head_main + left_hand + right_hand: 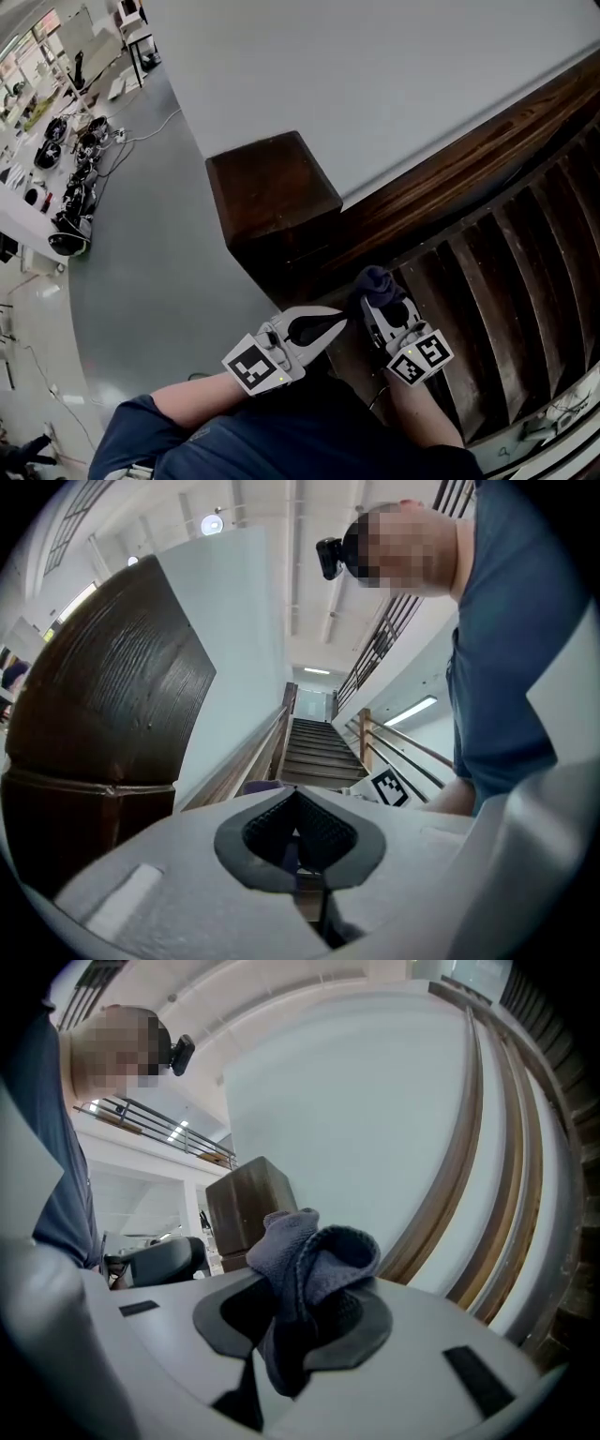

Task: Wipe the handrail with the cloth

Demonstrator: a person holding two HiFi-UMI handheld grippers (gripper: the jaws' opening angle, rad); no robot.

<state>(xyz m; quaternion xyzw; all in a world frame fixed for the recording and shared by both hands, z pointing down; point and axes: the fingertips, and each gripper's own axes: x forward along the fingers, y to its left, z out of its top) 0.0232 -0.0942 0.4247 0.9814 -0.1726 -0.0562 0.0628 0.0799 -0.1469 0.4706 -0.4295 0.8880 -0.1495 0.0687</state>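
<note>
A blue-grey cloth [376, 281] [314, 1258] sticks out bunched from my right gripper [373, 305] [302, 1309], which is shut on it. The cloth is over the lower end of the dark wooden handrail [469, 167] [469, 1171], just right of the square newel post [272, 183] [246, 1206]; whether it touches the wood is hidden. My left gripper [337, 322] [298, 801] is shut with nothing in it, just left of the right one and below the post [103, 714]. The handrail [246, 754] climbs along the wall.
Dark wooden stairs [506, 281] [314, 750] rise to the right of the rail, with a second railing [412, 747] on their far side. A grey floor [159, 272] lies far below at left, with tables and equipment [70, 187] at its edge.
</note>
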